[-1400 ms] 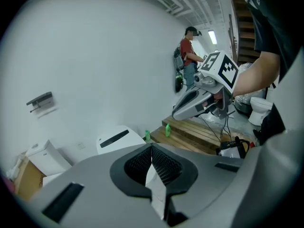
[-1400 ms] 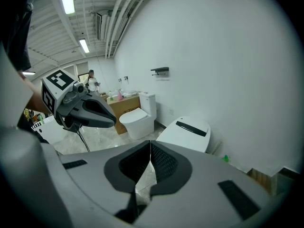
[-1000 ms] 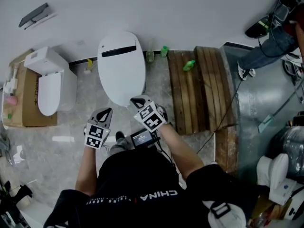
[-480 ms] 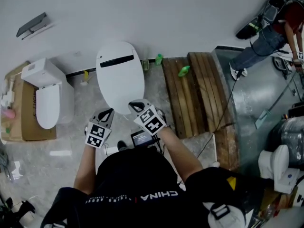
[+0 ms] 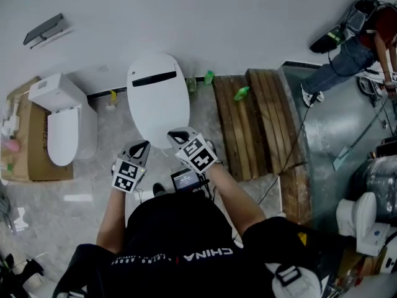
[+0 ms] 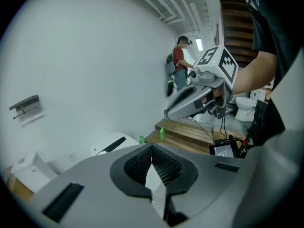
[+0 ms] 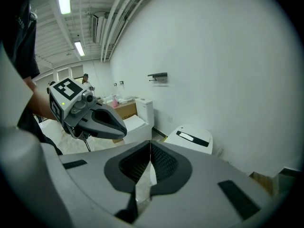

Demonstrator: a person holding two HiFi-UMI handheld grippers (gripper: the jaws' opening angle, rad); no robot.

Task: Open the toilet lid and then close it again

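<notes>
The left gripper (image 5: 141,145), jaws pressed together on nothing, hovers just short of the front edge of the glossy white oval toilet lid (image 5: 158,98), which lies down on its bowl by the wall. The right gripper (image 5: 176,133), equally closed and empty, hangs over that front edge. With the jaws shut, a tip hooked under the smooth rim could slip, and the lid would then drop hard. Only the head view shows the tips against the lid's edge; in each gripper view the gripper's own jaws hide that edge.

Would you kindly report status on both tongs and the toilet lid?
Left tongs shut, empty. Right tongs shut, empty, by toilet lid near edge. Lid down. Nothing in the way.
</notes>
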